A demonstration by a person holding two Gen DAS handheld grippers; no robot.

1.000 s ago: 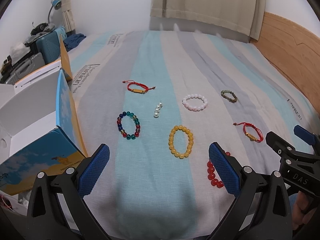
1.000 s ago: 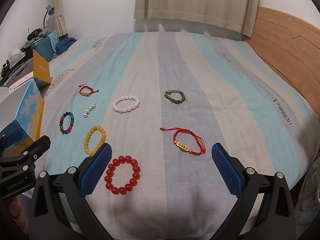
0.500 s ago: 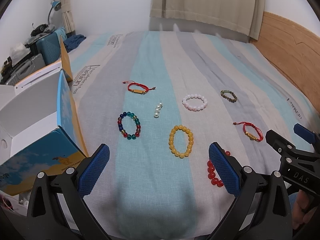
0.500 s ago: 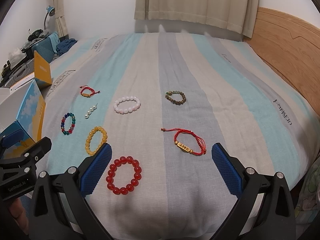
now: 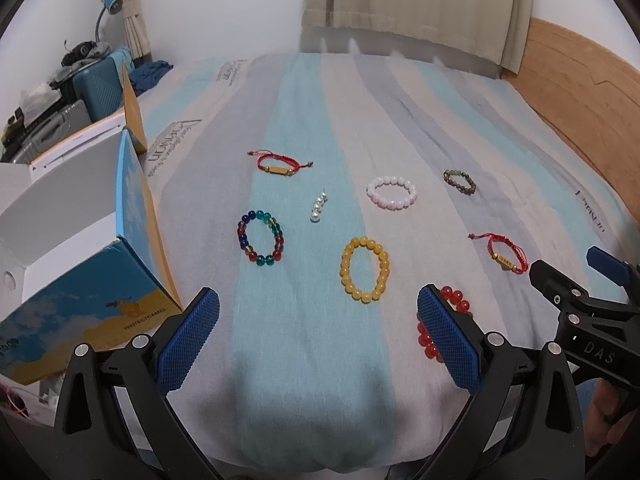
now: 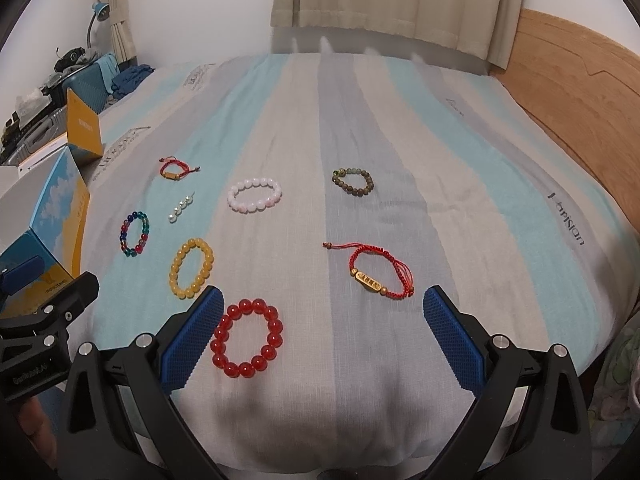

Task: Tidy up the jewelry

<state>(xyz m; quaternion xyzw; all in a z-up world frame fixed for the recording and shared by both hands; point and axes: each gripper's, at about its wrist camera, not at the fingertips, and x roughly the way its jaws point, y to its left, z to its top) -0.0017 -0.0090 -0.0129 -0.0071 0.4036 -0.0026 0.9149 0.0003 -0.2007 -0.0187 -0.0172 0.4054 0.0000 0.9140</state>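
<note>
Several bracelets lie spread on a striped bed. Nearest my left gripper [image 5: 319,330] is a yellow bead bracelet [image 5: 364,269]; a multicoloured bead bracelet [image 5: 261,238] and a short pearl string [image 5: 319,210] lie farther left. A red bead bracelet [image 6: 247,338] rests just inside the left finger of my right gripper [image 6: 320,336]. A red cord bracelet with a gold plate [image 6: 380,270] lies ahead of that gripper. A pink bead bracelet [image 6: 255,195], a brown bead bracelet [image 6: 353,181] and a second red cord bracelet [image 6: 175,168] sit farther back. Both grippers are open and hold nothing.
An open blue and yellow cardboard box [image 5: 72,248] with a white inside stands at the bed's left edge. Suitcases and clutter [image 5: 68,92] crowd the far left corner. A wooden headboard [image 6: 580,92] runs along the right. Curtains [image 6: 392,0] hang behind.
Both views have shifted only slightly; the right gripper has drifted a little so the red bead bracelet sits nearer its left finger. No bracelet has moved.
</note>
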